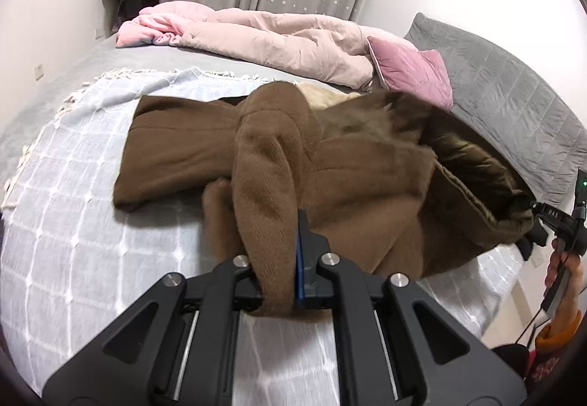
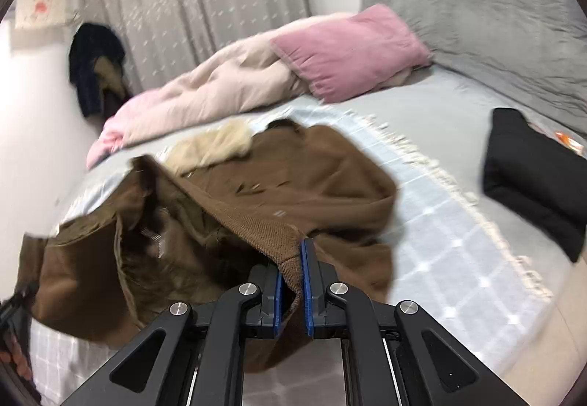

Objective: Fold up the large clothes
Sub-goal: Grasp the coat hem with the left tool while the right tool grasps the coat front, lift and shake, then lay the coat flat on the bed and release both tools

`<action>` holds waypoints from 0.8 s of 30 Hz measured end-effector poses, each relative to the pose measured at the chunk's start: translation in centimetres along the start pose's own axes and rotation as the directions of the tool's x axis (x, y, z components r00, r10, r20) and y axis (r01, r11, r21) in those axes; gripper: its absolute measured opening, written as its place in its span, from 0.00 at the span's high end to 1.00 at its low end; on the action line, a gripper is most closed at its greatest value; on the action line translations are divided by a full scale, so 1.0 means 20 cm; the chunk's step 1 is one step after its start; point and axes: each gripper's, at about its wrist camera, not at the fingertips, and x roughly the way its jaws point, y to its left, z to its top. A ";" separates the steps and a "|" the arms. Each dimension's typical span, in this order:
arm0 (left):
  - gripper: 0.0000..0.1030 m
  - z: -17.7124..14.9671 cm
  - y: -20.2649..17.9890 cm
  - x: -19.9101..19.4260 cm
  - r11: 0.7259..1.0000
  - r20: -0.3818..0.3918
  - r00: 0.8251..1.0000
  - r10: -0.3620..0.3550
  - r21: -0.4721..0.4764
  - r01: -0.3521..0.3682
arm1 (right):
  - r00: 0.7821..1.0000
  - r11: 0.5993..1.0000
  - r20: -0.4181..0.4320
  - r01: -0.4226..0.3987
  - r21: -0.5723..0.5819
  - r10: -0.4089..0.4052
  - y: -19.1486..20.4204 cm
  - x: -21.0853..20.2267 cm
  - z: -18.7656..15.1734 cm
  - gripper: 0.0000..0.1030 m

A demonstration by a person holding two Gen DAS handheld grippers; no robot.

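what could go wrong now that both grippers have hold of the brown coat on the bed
The left gripper pinches only a narrow strip of the brown coat, so the heavy fabric could slip out. The right gripper grips just a corner edge, which might also pull free. The coat is bunched and twisted, lining showing, so a fold from here would likely come out crooked. Its cream fur collar could get trapped inside.

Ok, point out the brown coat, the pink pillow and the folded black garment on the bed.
brown coat (image 1: 176,149): left wrist view, on the flat panel lying on the checked blanket.
pink pillow (image 2: 348,50): right wrist view, middle of its face.
folded black garment (image 2: 532,178): right wrist view, centre of its top side.
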 end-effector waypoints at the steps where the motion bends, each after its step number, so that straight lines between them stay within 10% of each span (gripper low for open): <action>1: 0.91 -0.02 0.01 -0.01 1.000 -0.005 1.000 -0.004 -0.002 0.004 | 1.000 1.000 0.010 0.008 0.005 -0.008 -0.04 -0.04 0.02 0.92; 12: 0.76 -0.37 0.04 -0.14 0.991 -0.198 0.977 0.083 0.120 -0.060 | 0.991 0.998 -0.123 0.051 0.033 -0.047 -0.60 -0.31 -0.14 0.92; 17: 0.28 -0.42 0.02 -0.33 0.993 -0.163 0.987 0.017 0.114 0.002 | 0.945 0.999 -0.328 0.029 0.043 -0.014 -0.74 -0.14 -0.39 0.91; 24: 0.23 -0.51 0.00 -0.31 0.995 -0.264 0.964 0.024 0.100 0.003 | 0.904 0.999 -0.428 0.041 0.017 -0.030 -0.80 -0.15 -0.52 0.75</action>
